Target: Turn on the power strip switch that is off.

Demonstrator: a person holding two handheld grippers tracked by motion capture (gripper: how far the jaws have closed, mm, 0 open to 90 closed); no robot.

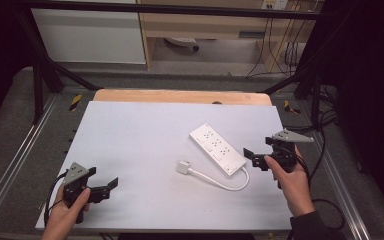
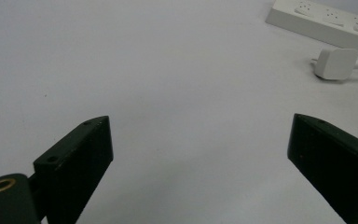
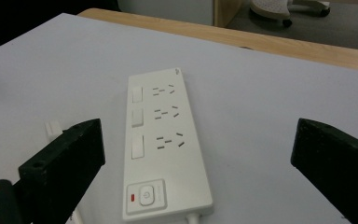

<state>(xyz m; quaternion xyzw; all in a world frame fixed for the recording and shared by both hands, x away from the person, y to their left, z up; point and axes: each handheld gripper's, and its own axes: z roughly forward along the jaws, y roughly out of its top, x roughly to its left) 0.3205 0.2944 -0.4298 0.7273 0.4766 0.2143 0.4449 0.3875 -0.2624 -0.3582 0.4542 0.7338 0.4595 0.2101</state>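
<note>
I have the right gripper (image 1: 254,157) at the right middle of the high view, held in a hand (image 1: 292,182) that comes up from the lower right, and its jaws stand wide apart with nothing between them. It sits just beside the switch end of the white power strip (image 1: 217,148), which lies flat and slantwise a little right of the frame's centre on the white table top (image 1: 130,135). In the right gripper view the power strip (image 3: 161,144) runs up the middle of the frame between my two black jaws, its power button (image 3: 146,195) with a small red mark at the bottom and three socket groups with switches above it. The strip's white cable (image 1: 230,185) loops out from its near end and curls left to the white plug (image 1: 182,166), which lies on the table just left of the strip, apart from it. My left gripper (image 1: 109,186) is at the lower left of the high view, also open and empty, well apart from the strip. In the left gripper view the plug (image 2: 335,63) and the strip (image 2: 326,21) sit at the upper right, far beyond the jaws.
</note>
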